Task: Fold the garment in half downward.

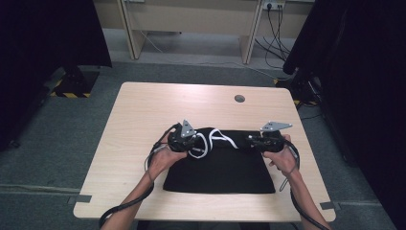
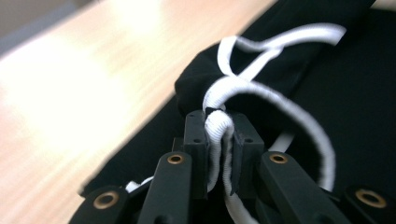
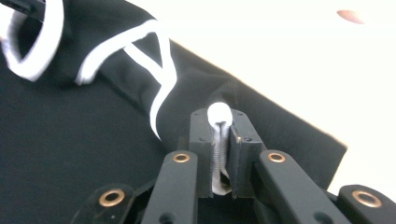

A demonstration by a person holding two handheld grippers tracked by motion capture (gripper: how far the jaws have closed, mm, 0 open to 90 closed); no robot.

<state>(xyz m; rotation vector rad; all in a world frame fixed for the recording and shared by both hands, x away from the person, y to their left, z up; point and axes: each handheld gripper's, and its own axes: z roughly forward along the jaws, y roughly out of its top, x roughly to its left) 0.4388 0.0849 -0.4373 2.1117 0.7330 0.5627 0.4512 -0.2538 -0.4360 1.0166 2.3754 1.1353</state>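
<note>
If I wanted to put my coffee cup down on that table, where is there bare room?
The far half of the table, between the black bag and the round hole, is bare wood. A strip lies free along the left edge. The middle is crowded: both claws, left claw and right claw, pinch the white cord.

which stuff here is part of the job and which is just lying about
In the job: black cloth bag, white cord, left gripper and right gripper, each clamped on the cord.
Lying about: table with its cable hole, wall cables.
</note>
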